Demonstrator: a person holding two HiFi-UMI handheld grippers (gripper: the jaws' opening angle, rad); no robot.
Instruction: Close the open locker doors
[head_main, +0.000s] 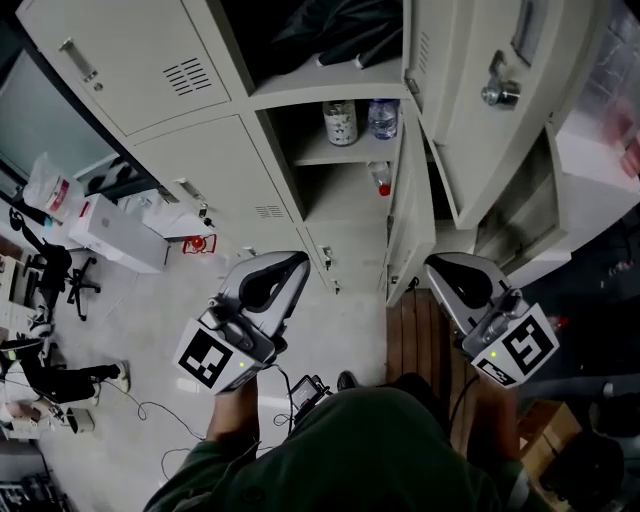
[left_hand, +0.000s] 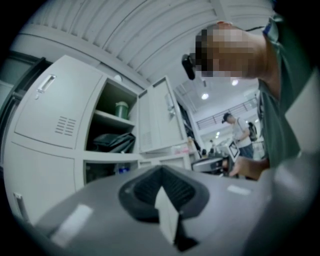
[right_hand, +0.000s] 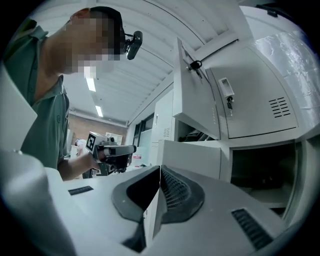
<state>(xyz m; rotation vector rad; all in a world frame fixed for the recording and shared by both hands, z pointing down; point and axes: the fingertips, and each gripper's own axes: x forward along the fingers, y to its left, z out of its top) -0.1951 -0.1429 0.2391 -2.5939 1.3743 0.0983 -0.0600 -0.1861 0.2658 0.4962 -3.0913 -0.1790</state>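
**DESK:** What's nearest the lens?

**PHOTOGRAPHER:** A person in a green top holds the left tool (head_main: 288, 268) and the right tool (head_main: 440, 270) out in front, both aimed at the lockers. Each tool has its jaws pressed together with nothing between them.

**DESK:** And the doors?

**PHOTOGRAPHER:** Neither tool touches one. Near the right tool, a lower door (head_main: 408, 215) stands swung out, edge-on to the head camera. Beyond it the upper door (head_main: 470, 110) hangs wide, its latch (head_main: 498, 92) facing outward. The column beside them is open. A red-capped bottle (head_main: 380, 180) lies on the low shelf, two more bottles (head_main: 341, 121) stand on the next, and a dark bag (head_main: 320, 40) sits at the top. The closed doors (head_main: 130, 55) are off to the left.

**DESK:** What could spoil it from here?

**PHOTOGRAPHER:** As I read it, tools shut like this can only push. On a smooth metal panel a tool may skid off and let the door swing back out. The red-capped bottle lies toward the front of its shelf. If it sticks out past the edge, the lower door could jam on it or knock it over. Too soft a shove may leave the latch uncaught. A cable (head_main: 150, 408) also trails across the floor at left and could snag a foot on a step forward.
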